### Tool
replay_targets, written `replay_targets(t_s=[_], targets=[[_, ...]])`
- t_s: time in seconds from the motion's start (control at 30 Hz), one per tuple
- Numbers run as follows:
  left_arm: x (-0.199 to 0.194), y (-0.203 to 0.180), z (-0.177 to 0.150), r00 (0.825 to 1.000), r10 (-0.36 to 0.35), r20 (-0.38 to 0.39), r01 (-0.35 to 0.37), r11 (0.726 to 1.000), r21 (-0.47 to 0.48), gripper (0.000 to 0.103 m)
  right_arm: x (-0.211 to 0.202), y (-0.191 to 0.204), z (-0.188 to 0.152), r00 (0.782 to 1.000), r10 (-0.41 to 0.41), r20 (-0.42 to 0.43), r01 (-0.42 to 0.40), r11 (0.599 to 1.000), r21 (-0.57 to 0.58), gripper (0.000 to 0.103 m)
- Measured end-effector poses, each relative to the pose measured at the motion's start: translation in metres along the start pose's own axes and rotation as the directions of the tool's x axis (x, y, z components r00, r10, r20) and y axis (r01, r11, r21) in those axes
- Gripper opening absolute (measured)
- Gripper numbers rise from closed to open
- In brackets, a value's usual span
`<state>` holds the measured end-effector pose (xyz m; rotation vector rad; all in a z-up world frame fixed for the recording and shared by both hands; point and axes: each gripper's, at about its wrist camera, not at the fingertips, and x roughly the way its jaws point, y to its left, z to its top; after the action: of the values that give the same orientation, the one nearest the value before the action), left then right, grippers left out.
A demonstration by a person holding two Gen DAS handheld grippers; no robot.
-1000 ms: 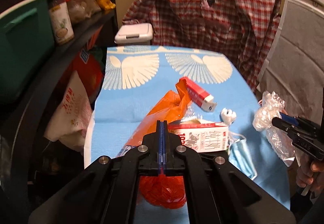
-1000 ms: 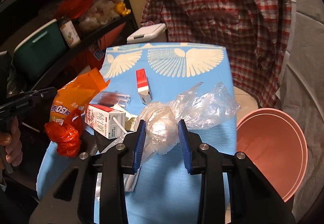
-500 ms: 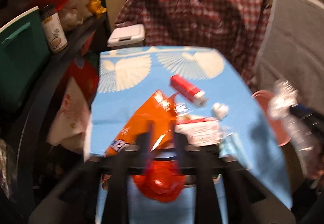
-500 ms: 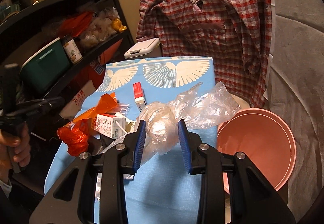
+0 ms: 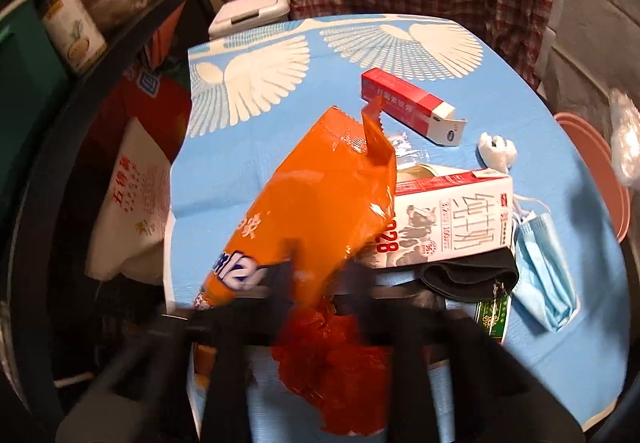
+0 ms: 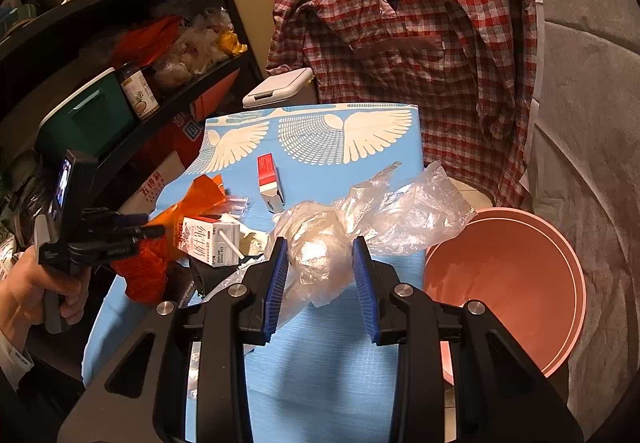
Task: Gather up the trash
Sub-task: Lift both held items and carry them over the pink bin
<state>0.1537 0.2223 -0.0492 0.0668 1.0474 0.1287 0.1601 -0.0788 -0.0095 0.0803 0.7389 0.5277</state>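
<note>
Two pickups looked under way at once in the trash collection. The right gripper [image 6: 320, 267] was part-open and clamped on a clear plastic wad [image 6: 316, 247], held just beside the pink bin [image 6: 520, 283], not yet over it. The next move, I judged, called for carrying the wad above the bin's mouth before release. Farther from the bin, the left gripper [image 6: 154, 231] was blurred. Its jaws seemed pinched together on the orange snack bag [image 5: 320, 195], which lay against the milk carton [image 5: 452, 219].
</note>
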Motion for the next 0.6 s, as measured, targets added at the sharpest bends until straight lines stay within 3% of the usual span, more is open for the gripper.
replay_targets(t_s=[0.07, 0.3, 0.6], targets=[[-0.004, 0.004, 0.002, 1.0, 0.009, 0.021, -0.009, 1.0, -0.019, 0.0, 0.0, -0.001, 0.0, 1.0, 0.0, 0.002, 0.0, 1.0, 0.003, 0.034], [-0.04, 0.018, 0.01, 0.989, 0.015, 0.148, -0.001, 0.995, -0.1, 0.0, -0.008, -0.005, 0.002, 1.0, -0.005, 0.02, 0.004, 1.0, 0.016, 0.034], [-0.092, 0.01, 0.016, 0.951, -0.03, 0.307, 0.08, 0.985, -0.15, 0.0, -0.025, -0.019, 0.004, 0.998, -0.037, 0.057, 0.034, 0.999, 0.042, 0.034]])
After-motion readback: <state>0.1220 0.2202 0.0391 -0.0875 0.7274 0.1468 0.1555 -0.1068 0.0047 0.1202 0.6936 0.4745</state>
